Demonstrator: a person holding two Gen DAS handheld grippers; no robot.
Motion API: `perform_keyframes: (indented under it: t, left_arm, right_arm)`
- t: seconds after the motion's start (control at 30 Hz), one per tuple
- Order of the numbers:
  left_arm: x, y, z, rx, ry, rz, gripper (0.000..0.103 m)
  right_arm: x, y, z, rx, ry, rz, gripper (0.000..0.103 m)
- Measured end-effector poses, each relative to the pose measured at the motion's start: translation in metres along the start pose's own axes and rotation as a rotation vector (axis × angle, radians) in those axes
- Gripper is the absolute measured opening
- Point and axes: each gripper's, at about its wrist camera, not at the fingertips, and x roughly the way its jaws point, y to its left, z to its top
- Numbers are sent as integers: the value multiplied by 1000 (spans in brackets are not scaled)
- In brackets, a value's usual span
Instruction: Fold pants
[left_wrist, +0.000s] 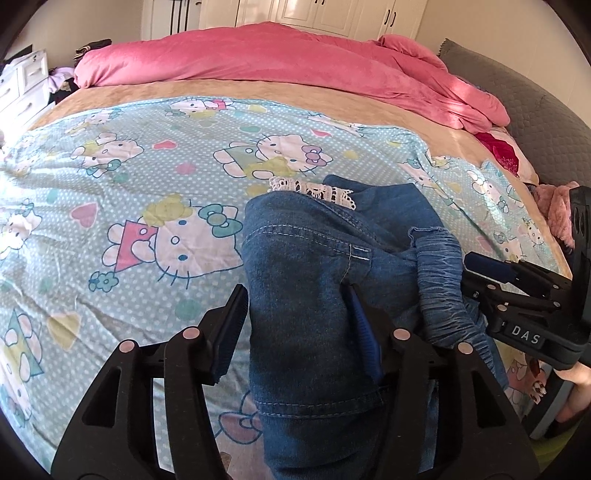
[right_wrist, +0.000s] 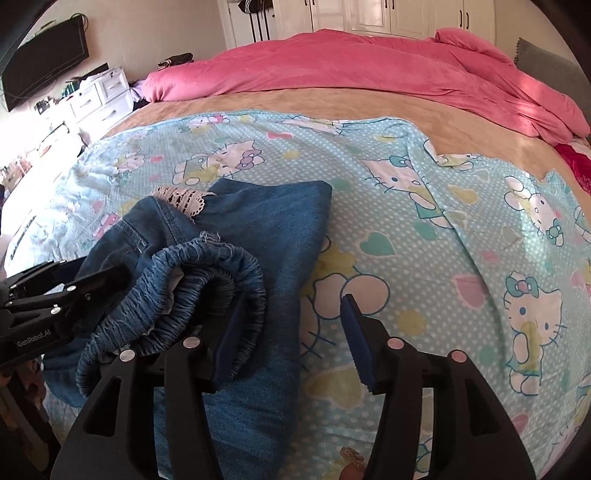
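Left wrist: pants (left_wrist: 306, 258) bundled on bed (left_wrist: 110, 155); left gripper (left_wrist: 299, 325) open astride denim, right gripper (right_wrist: 291, 332) open beside waistband (right_wrist: 207, 280), likely just released

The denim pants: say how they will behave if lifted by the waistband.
The denim pants would probably flop and unfold, since they already lie in soft, rumpled folds. The gathered elastic waistband likely stretches when pulled. The lace trim might snag.
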Motion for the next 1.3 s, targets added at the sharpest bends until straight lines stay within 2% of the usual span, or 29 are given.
perform_keyframes:
  t: [0.13,0.17,0.23,0.33,0.4,0.47,0.57,0.97,1.3]
  left_arm:
    - [-3,2,-1,-7,-1,-2,53]
    - [-4,2,-1,-9,-2,-3,53]
    - [-8,3,-1,-14,-6,-6,56]
    - [-17,3,-3,-17,-17,-7,66]
    - [-23,3,-4,-19,-27,-7,74]
    - [-31,2,-7,-21,-36,-6,83]
    - [-44,2,-10,-29,-50,-1,93]
    - [-103,-3,-37,-21,-108,12,94]
    - [-144,-2,-60,-17,-156,20,94]
  right_arm:
    - [-11,-2,-1,12,-23,8,61]
    - [-15,-4,-1,19,-32,9,71]
    - [-23,-8,-2,36,-49,16,74]
    - [-38,-13,-5,58,-78,28,84]
    - [-49,-14,-8,59,-102,35,87]
    - [-63,-13,-12,62,-133,29,95]
    - [-80,-13,-17,64,-176,23,95]
    - [-133,7,-43,17,-261,-8,98]
    - [-156,22,-65,1,-265,-10,98]
